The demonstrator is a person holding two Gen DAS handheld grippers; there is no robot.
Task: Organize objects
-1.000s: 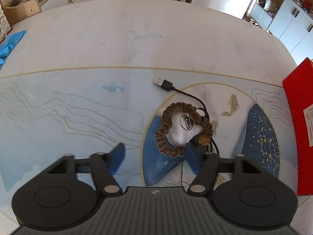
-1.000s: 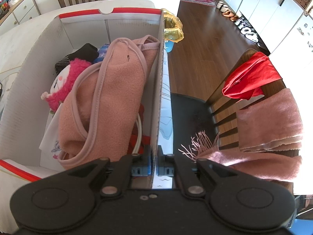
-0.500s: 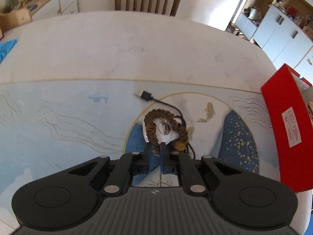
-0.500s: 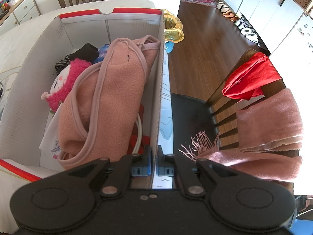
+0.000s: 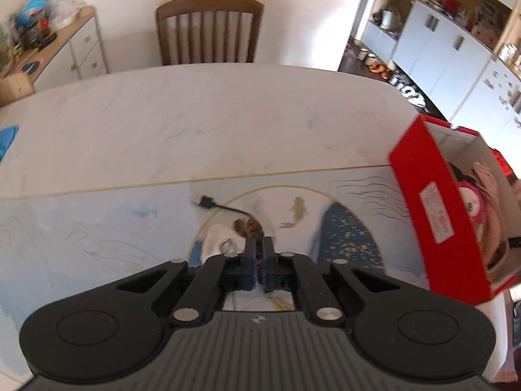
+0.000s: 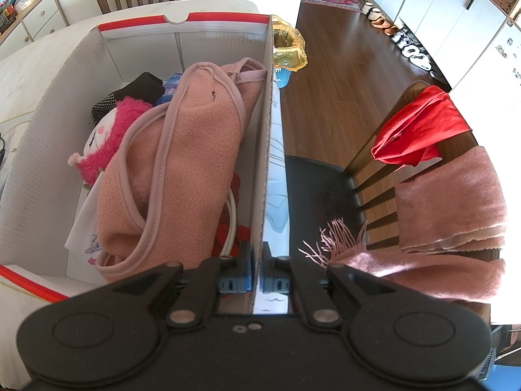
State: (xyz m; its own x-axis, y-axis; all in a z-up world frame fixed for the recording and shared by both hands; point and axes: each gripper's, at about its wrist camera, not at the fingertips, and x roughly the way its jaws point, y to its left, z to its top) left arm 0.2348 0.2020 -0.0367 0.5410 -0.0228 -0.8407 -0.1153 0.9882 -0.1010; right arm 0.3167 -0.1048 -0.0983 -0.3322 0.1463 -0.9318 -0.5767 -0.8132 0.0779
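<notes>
Marble-white and printed with pale blue waves and a gold fish, the counter (image 5: 202, 123) fills the left wrist view, a wooden chair (image 5: 208, 29) at its far edge. At its right edge stands a red box (image 6: 182, 22) with white inner walls, holding a pink fleece garment (image 6: 182, 163), a pink-haired doll (image 6: 107, 137) and a dark item behind the doll. The right gripper (image 6: 257, 260) has its jaws closed tight on the box's right wall, one finger inside and one outside. Beyond that wall a second chair (image 6: 325, 189) carries a red cloth (image 6: 420, 127) and a pink fringed scarf (image 6: 449, 202). On the counter, the left gripper (image 5: 259, 260) has its jaws closed to a narrow slit on a brown braided bracelet (image 5: 249, 228), most of which is hidden behind the fingers; whether it is clear of the counter cannot be told. A black cable (image 5: 221, 207) with a metal plug lies just beyond the bracelet.
</notes>
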